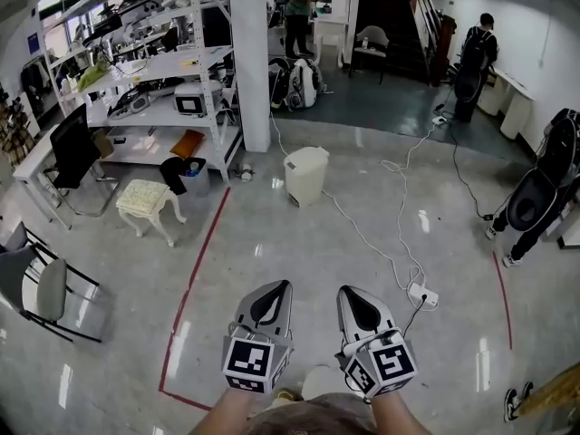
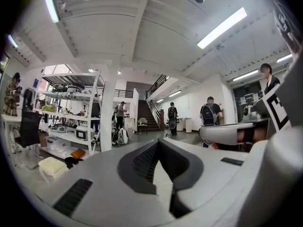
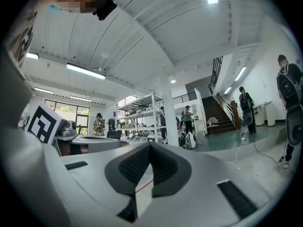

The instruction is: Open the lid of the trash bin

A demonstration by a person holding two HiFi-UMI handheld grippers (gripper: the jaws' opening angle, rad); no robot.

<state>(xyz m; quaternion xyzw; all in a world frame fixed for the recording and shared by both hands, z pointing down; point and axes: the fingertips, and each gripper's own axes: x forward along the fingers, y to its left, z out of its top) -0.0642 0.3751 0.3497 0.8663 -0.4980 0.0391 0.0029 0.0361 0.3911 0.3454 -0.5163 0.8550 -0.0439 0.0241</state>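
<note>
Looking down at one trash bin (image 1: 305, 175), pale cream, boxy, with rounded corners. Standing upright on the shiny grey floor, near the white pillar (image 1: 249, 62), well apart from both grippers and straight ahead of them. Wearing its lid flat on top, closed, hiding the inside.

Counting two grippers: left gripper (image 1: 276, 288) and right gripper (image 1: 349, 291), side by side low in the head view, both pointing forward toward the bin. Pressing the fingers together at the tips on each one, pinching nothing, showing only a bit of floor through the small gap behind the tips.

Counting the rest on the floor: one cream stool (image 1: 149, 199), one black office chair (image 1: 72, 152), one grey chair (image 1: 41, 288), one white power strip (image 1: 422, 294) joined to a long white cable (image 1: 362, 234), one red tape line (image 1: 195, 279).

Spotting one small black bucket (image 1: 183, 170) just beside the white shelf rack (image 1: 154, 62); too small for telling the stuff inside. Loading the rack's shelves with boxes and gear, too many for counting.

Seeing two people far at the back: one person in a green top (image 1: 299, 12) and one person in black (image 1: 474, 57), both standing.
</note>
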